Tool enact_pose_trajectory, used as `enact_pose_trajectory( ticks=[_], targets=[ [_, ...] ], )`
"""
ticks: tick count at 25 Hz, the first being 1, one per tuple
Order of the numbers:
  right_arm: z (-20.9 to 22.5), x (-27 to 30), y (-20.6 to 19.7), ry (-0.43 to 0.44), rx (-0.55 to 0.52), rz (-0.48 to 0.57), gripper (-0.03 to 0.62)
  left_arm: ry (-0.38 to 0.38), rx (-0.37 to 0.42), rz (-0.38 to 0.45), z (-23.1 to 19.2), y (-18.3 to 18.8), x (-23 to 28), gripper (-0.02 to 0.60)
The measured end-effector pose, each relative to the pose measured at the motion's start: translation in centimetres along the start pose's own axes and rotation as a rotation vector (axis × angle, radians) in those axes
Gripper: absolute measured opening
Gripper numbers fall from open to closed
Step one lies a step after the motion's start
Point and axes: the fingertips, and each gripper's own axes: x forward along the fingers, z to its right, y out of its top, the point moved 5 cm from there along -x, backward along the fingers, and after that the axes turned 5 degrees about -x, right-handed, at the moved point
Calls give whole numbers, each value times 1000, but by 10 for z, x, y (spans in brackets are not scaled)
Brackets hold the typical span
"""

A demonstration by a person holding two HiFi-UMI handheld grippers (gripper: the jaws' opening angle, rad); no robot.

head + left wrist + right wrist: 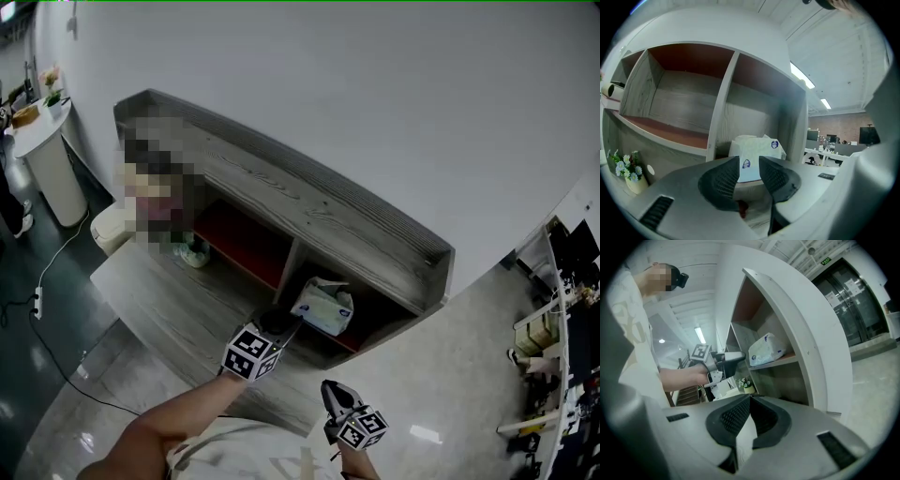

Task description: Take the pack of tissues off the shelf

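The pack of tissues [324, 308], white with blue print, lies in the right compartment of the grey wooden shelf [309, 202]. My left gripper [289, 324] is level with it, just in front of that compartment. In the left gripper view its jaws [749, 164] stand open. The pack [756, 149] shows beyond the gap, with nothing between the pads. My right gripper [330, 386] hangs lower and nearer to me, off the shelf's right end. Its jaws [750, 399] meet at the tips and hold nothing. That view shows the left gripper [729, 357] pointing at the pack [768, 348].
The left compartment [675, 103] has nothing in it. A small pot of flowers [192, 251] stands on the lower ledge [178, 305] under it. A white round table [49, 155] is at the far left, and office desks [553, 328] are at the right.
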Motion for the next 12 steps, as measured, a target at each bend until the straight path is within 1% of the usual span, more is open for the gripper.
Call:
enact_pose_trajectory(
  ticks=[5,12],
  targets=[
    [2,2,-5,-4,13,-11,5,18,-3,29,-6,15,12,143],
    [4,4,-6,-9,25,-13,5,51,-7,18,-11,20,26,144]
  ],
)
